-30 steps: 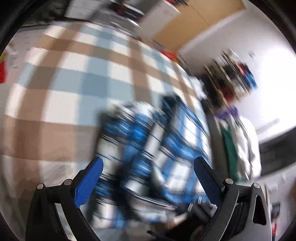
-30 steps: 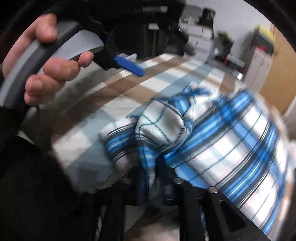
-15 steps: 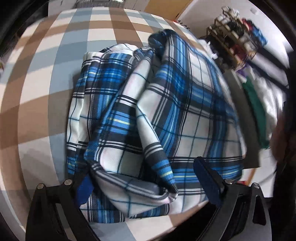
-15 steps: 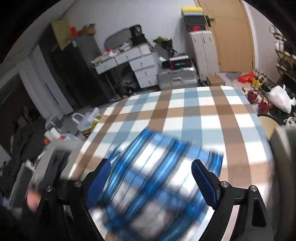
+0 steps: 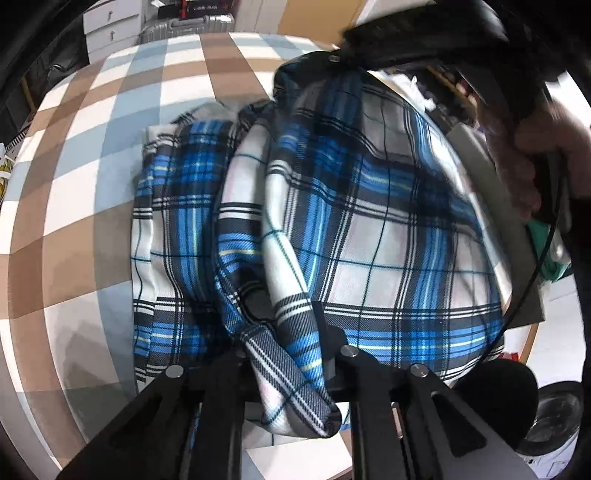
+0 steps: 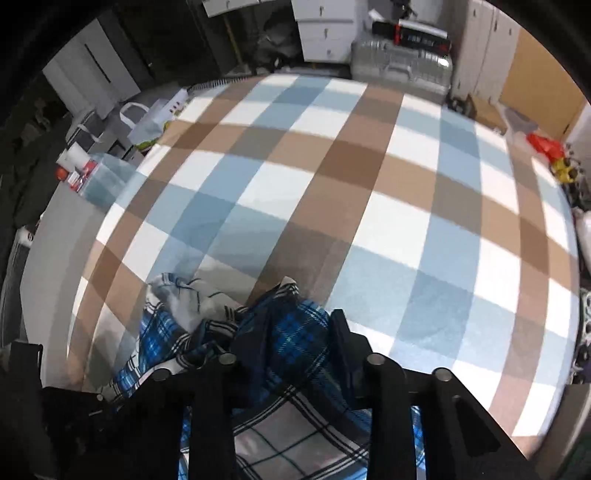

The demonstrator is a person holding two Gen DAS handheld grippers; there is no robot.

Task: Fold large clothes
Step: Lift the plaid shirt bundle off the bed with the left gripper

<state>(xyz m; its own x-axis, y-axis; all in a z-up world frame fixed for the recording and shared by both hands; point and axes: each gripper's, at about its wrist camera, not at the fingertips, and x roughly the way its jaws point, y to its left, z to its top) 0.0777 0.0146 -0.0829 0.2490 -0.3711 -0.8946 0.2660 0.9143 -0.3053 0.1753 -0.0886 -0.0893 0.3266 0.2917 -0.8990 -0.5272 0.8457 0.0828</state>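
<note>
A blue, white and black plaid shirt (image 5: 369, 221) lies bunched in folds on a table with a brown, blue and white checked cloth (image 5: 92, 184). My left gripper (image 5: 286, 347) is closing its jaws on a thick fold at the shirt's near edge, and the pads press on it. In the left wrist view my right gripper (image 5: 334, 62) sits at the shirt's far corner. In the right wrist view the right gripper (image 6: 284, 332) points down, its jaws closing on a dark bunch of the plaid shirt (image 6: 295, 435). The checked cloth (image 6: 369, 184) stretches away beyond it.
A person's hand (image 5: 532, 158) holds the right gripper's handle at the table's right edge. Beyond the table's far end stand a silver suitcase (image 6: 399, 62) and white drawers (image 6: 325, 33). A white bag (image 6: 147, 122) and small boxes sit off the left side.
My left jaws went from wide apart around the shirt's near edge to clamped on a fold. My right gripper swung across over the table, dropped to the shirt's far corner and closed on it.
</note>
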